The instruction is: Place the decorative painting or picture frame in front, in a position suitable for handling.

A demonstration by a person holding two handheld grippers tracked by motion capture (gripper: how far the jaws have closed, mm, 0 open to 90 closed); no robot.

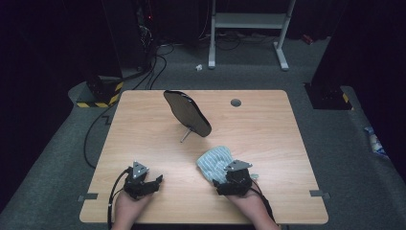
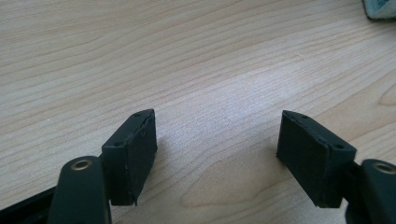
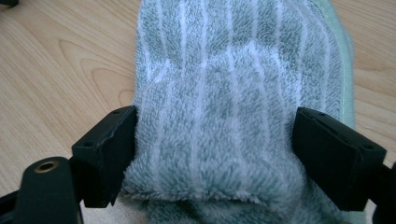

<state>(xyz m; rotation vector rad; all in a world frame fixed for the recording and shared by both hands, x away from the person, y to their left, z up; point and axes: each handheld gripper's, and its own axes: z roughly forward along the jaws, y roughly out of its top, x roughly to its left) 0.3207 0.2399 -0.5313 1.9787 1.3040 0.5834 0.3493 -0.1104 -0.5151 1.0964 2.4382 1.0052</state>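
A fluffy pale-green slipper (image 1: pixel 215 162) with white stripes lies on the wooden table (image 1: pixel 268 139), front right of centre. My right gripper (image 1: pixel 224 177) sits at its near end. In the right gripper view the slipper (image 3: pixel 219 102) lies between the wide-apart jaws of that gripper (image 3: pixel 215 149). Its pile brushes both pads, which do not visibly squeeze it. My left gripper (image 1: pixel 155 184) rests at the front left, open, with bare wood between the jaws of the left gripper (image 2: pixel 217 144). A corner of the slipper (image 2: pixel 380 7) shows at the top right of the left gripper view.
A black sole-shaped plate (image 1: pixel 186 112) stands tilted on a short metal stem (image 1: pixel 184 135) near the table's middle back. A round cable hole (image 1: pixel 235 102) is in the tabletop behind it. A white metal frame (image 1: pixel 249 21) stands on the floor beyond the table.
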